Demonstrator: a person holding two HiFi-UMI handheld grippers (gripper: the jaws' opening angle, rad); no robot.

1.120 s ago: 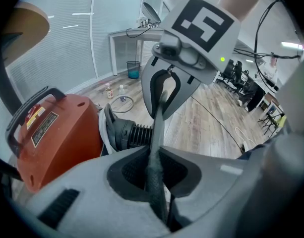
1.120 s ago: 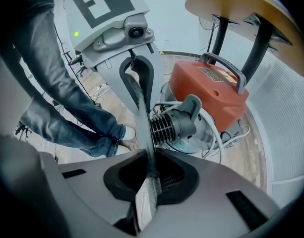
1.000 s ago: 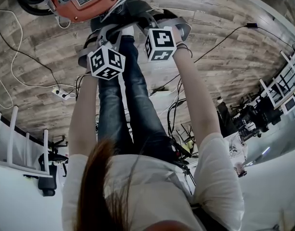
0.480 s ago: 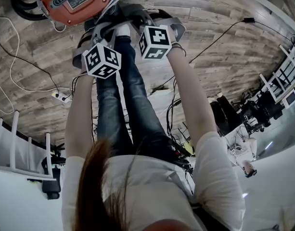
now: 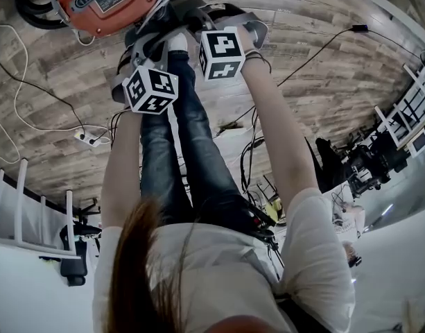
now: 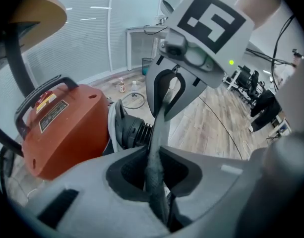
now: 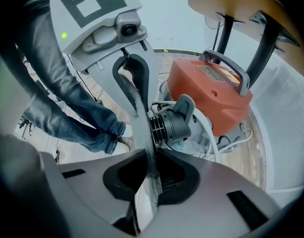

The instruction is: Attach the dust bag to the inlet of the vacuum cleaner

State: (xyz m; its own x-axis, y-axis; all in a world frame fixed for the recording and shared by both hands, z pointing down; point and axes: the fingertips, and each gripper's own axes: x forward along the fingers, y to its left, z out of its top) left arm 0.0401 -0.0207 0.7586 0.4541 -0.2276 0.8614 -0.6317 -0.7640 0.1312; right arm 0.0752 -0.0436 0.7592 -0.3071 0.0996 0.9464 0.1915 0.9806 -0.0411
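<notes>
Stretching the light, limp dust bag [image 6: 160, 118] just beside the inlet [image 7: 174, 120] of the vacuum cleaner [image 7: 211, 90], left gripper [image 6: 152, 165] and right gripper [image 7: 151, 170] each pinch nearly shut on its fabric edge, probably the surest hold.

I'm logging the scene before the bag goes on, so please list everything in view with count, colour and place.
Orange plastic vacuum cleaner: one, orange with a black handle, on the floor ahead of the person's feet.
Ribbed inlet: one, dark grey, on the vacuum cleaner, just beyond both grippers.
Grey fabric dust bag: one, grey, seen as a taut strip between the grippers.
Round wooden table top: one, light brown, on black legs, behind the vacuum cleaner.
White power strip: one, on the floor at the person's left.
Floor cables: several, black and white.
Wooden plank floor: grey-brown.
Left gripper: grey, fingers shut on the dust bag.
Right gripper: likewise.
</notes>
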